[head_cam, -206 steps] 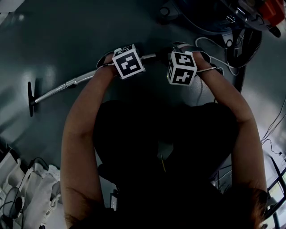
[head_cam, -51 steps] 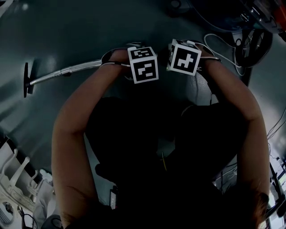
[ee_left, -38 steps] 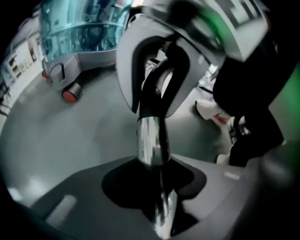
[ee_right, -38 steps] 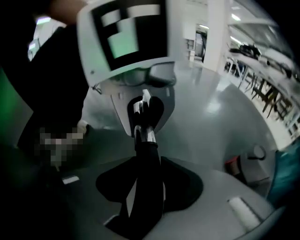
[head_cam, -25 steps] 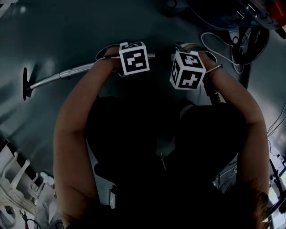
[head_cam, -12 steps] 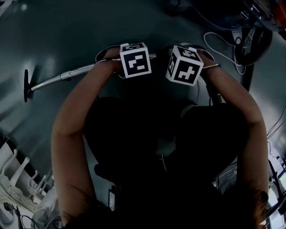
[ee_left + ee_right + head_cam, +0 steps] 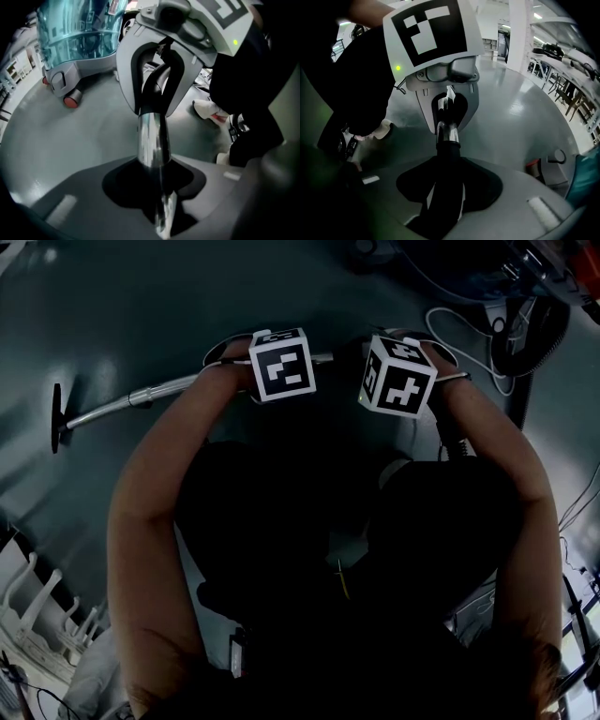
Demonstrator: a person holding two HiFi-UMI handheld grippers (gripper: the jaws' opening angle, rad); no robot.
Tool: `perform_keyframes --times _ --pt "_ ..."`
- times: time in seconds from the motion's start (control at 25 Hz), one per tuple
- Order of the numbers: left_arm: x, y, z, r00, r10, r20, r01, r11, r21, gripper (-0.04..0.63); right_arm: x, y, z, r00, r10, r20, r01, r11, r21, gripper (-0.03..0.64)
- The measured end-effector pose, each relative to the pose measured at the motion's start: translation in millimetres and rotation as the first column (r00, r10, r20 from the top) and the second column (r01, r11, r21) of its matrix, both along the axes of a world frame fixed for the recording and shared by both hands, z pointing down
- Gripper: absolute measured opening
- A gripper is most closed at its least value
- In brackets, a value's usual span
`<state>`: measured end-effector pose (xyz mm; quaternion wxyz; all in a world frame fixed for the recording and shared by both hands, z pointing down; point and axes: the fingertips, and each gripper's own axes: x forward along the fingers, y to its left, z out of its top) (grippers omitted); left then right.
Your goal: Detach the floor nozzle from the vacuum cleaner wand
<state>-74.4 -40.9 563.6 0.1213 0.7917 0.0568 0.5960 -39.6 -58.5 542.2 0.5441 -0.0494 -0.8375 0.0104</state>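
I count two grippers on one wand (image 7: pixel 112 409): my left gripper (image 7: pixel 157 204) has its jaws clamped on the chrome tube, my right gripper (image 7: pixel 440 206) has jaws that have just been closing around the black handle (image 7: pixel 446 171), and the single floor nozzle (image 7: pixel 58 418) is attached at the wand's far left end on the floor (image 7: pixel 141 306).

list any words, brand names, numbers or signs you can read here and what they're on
No readable word, brand or number in any view.
Left marker cube and right marker cube: black-and-white square patterns only, no letters or digits.
Teal vacuum body: a reddish patch near its top, too blurred to tell whether it carries print.
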Motion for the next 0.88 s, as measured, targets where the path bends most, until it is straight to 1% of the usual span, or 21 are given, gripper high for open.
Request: perform_keyframes --times 0.2,0.48,0.56,0.68,0.72,0.76,0.8,0.84,0.88 --pt "8 -5 -2 1.000 0.000 -0.025 0.001 1.000 0.010 0.138 8 -4 -2 1.000 0.016 0.005 -0.016 1.000 -0.006 0.150" --pt "11 -5 -5 0.998 0.018 -0.052 -0.017 1.000 0.017 0.138 12 -2 -5 0.998 0.054 0.027 -0.052 0.996 -0.070 0.152" --pt "13 -5 -5 0.998 0.020 -0.054 -0.020 1.000 0.011 0.138 13 -2 -5 0.998 0.047 0.028 -0.046 0.997 -0.059 0.150" --pt "13 -5 -4 0.998 0.017 -0.054 -0.017 1.000 -0.012 0.138 15 -2 -4 0.999 0.028 0.016 -0.028 1.000 0.003 0.150" --pt "7 -6 0 0.999 0.020 -0.040 -0.020 1.000 -0.013 0.138 21 -4 -2 1.000 0.028 -0.004 -0.027 0.999 0.028 0.150" --pt "-8 -7 7 1.000 0.030 0.001 -0.030 1.000 -0.002 0.138 34 -8 4 0.998 0.038 -0.040 -0.036 0.998 0.056 0.150" --pt "-33 -6 18 0.997 0.047 0.067 -0.048 0.999 0.016 0.137 54 -13 10 0.995 0.067 -0.076 -0.061 0.995 0.080 0.149" --pt "-64 -1 29 0.989 0.063 0.135 -0.068 0.997 0.030 0.133 74 -17 14 0.989 0.116 -0.089 -0.107 0.990 0.092 0.150" --pt "-92 8 38 0.980 0.074 0.186 -0.082 0.996 0.033 0.132 89 -20 15 0.982 0.173 -0.076 -0.166 0.982 0.090 0.150"
